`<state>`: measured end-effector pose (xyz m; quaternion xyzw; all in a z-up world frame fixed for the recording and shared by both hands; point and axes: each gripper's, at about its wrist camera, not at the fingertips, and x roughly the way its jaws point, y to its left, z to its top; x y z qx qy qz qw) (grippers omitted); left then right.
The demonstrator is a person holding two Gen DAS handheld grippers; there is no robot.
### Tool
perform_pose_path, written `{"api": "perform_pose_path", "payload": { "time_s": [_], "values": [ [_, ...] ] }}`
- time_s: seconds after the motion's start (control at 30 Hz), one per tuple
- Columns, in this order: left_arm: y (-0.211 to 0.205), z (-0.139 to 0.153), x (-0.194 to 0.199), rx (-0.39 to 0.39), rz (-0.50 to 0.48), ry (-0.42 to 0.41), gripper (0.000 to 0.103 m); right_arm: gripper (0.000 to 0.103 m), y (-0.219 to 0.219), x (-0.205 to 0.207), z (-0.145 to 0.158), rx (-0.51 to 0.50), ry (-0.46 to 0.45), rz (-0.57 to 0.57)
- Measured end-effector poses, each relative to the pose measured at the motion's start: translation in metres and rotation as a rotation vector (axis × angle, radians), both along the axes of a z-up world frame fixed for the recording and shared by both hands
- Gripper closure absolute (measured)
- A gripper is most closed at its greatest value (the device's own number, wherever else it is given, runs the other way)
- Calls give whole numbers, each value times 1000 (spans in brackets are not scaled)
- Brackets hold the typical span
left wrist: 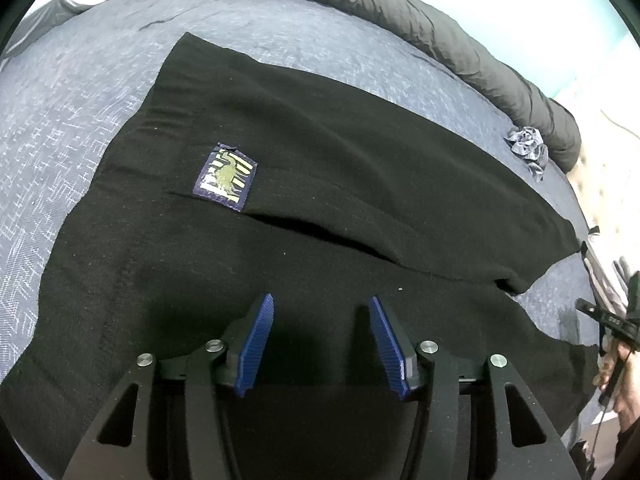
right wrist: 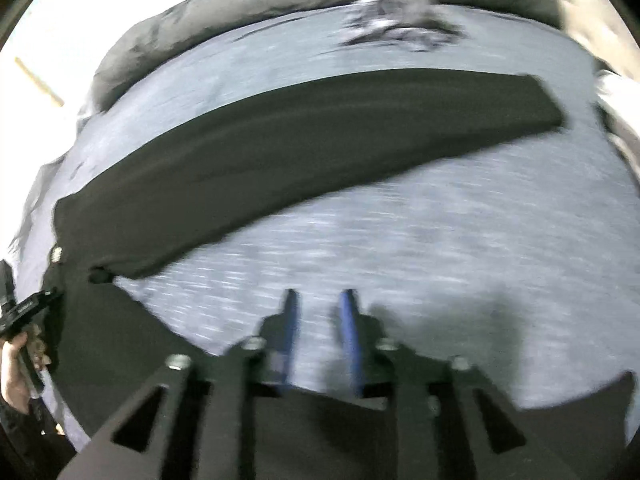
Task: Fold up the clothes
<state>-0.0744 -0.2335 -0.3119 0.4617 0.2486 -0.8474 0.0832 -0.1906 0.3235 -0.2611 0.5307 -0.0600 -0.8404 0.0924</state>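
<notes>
A black garment (left wrist: pixel 304 184) with a navy and gold patch (left wrist: pixel 225 176) lies spread flat on the blue-grey bed cover (left wrist: pixel 60 128). One long part is folded across it. My left gripper (left wrist: pixel 321 305) is open and empty, just above the garment's near part. In the blurred right wrist view, the same black garment (right wrist: pixel 304 148) stretches across the bed cover (right wrist: pixel 480 248) as a long band. My right gripper (right wrist: pixel 320 298) is open with a narrow gap, empty, above bare bed cover in front of that band.
A dark grey rolled duvet (left wrist: pixel 440 24) lies along the far edge of the bed. A small crumpled grey cloth (left wrist: pixel 528 148) sits beside it, also in the right wrist view (right wrist: pixel 396 20). The other gripper and the hand holding it (left wrist: pixel 616 336) show at the right edge.
</notes>
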Motion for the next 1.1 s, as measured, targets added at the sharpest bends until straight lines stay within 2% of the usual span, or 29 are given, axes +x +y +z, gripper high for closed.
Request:
{"api": "perform_pose_path", "payload": {
  "time_s": [0.1, 0.23, 0.43, 0.53, 0.8, 1.1],
  "values": [
    [-1, 0, 0, 2, 0, -1, 48, 68, 47, 17, 4, 36, -1, -65],
    [0, 1, -1, -3, 6, -8, 48, 68, 89, 34, 8, 70, -16, -110],
    [2, 10, 2, -2, 10, -33, 48, 62, 136, 64, 13, 82, -37, -158],
    [3, 17, 11, -5, -6, -56, 48, 54, 158, 84, 13, 71, -35, -175],
    [-7, 35, 55, -15, -13, -104, 46, 49, 208, 131, 14, 40, -26, -245],
    [-37, 34, 123, 60, 50, -134, 46, 46, 226, 162, -2, -14, -54, -280]
  ]
}}
